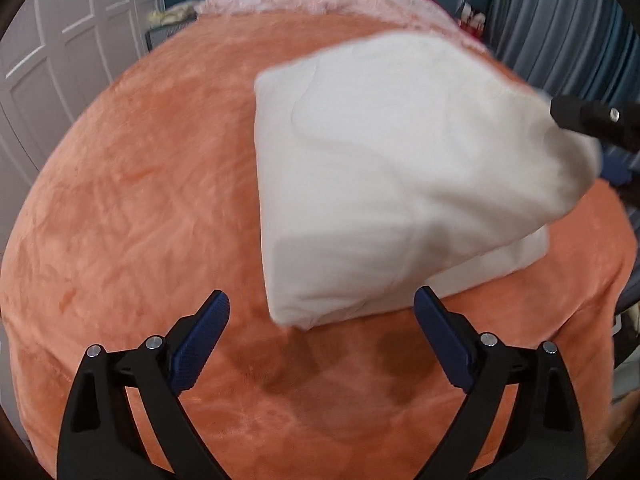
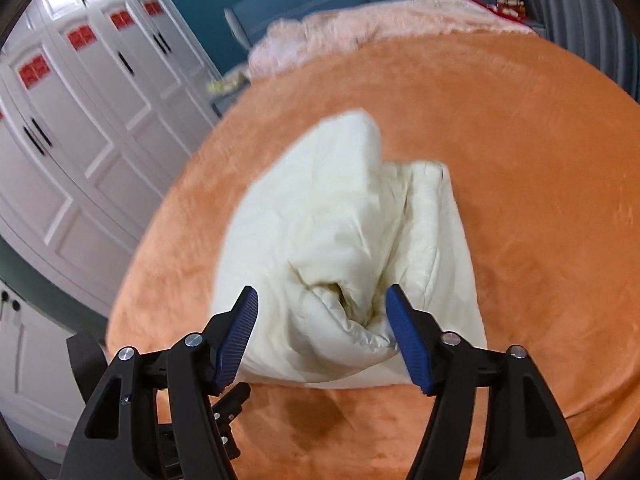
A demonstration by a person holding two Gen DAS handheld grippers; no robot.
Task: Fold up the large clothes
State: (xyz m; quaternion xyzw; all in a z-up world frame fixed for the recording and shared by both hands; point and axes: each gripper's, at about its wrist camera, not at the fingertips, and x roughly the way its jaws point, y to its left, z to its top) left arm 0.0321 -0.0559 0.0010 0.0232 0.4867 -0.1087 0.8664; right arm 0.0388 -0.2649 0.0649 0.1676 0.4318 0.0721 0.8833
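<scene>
Left wrist view, left gripper [image 1: 322,308] spread beside cream garment's [image 1: 380,168] edge, right gripper [image 2: 322,304] seemingly loose around bunched fabric, orange blanket [image 1: 140,200] bare alongside.

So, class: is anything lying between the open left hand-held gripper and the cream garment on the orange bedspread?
Nothing visible. Only bare orange bedspread separates the left hand-held gripper from the cream garment, whose near corner sits just beyond its fingertips.

Both wrist views downward, bed [image 1: 160,184] shared, blurry
</scene>
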